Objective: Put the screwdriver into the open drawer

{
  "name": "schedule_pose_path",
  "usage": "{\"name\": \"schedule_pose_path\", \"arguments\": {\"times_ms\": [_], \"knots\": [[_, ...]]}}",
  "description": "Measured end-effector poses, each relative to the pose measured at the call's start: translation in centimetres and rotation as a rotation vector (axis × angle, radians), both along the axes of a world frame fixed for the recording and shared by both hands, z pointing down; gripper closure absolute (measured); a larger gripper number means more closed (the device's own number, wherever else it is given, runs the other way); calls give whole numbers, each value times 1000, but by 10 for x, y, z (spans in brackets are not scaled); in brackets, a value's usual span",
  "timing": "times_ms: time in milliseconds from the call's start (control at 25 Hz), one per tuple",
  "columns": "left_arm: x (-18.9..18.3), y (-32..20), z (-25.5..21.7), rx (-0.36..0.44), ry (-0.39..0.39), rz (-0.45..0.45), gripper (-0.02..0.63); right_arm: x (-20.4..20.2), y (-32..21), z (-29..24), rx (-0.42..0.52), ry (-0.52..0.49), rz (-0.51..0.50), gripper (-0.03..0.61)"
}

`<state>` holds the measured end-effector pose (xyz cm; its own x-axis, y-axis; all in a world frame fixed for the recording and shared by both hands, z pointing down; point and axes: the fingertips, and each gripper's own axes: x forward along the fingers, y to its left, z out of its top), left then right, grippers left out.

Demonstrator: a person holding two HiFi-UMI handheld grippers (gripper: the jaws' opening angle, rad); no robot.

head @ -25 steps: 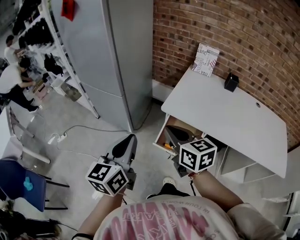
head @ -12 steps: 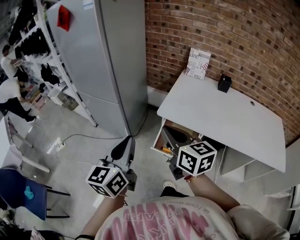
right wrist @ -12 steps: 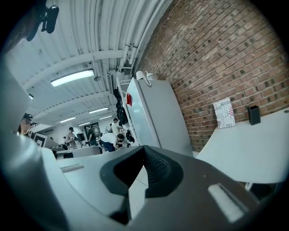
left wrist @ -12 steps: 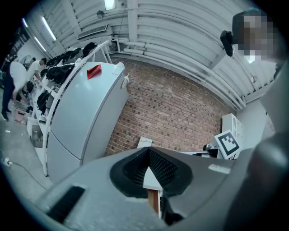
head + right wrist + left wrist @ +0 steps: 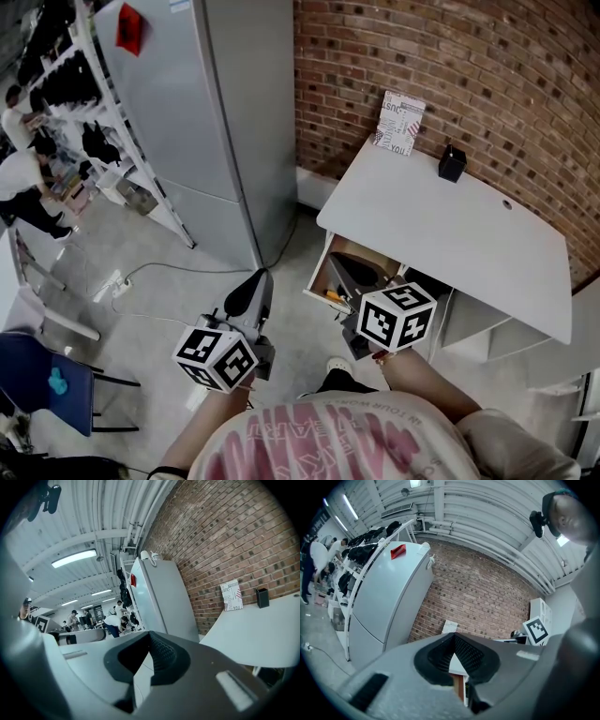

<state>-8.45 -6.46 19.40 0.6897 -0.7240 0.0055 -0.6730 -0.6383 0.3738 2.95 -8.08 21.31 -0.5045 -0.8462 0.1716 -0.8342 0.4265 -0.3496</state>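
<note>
Orange-handled screwdriver (image 5: 335, 296) looks to lie inside the open drawer (image 5: 322, 267) under the white desk (image 5: 450, 234), near its front, so left gripper (image 5: 453, 639) and right gripper (image 5: 149, 639) hang closed, empty, job likely done.
</note>
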Motion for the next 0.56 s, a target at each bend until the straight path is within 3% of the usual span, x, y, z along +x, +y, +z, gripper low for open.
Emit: {"name": "schedule_pose_path", "arguments": {"times_ms": [560], "knots": [[5, -12, 6, -15, 9, 9, 612, 7, -9, 8, -23, 5, 15, 568]]}}
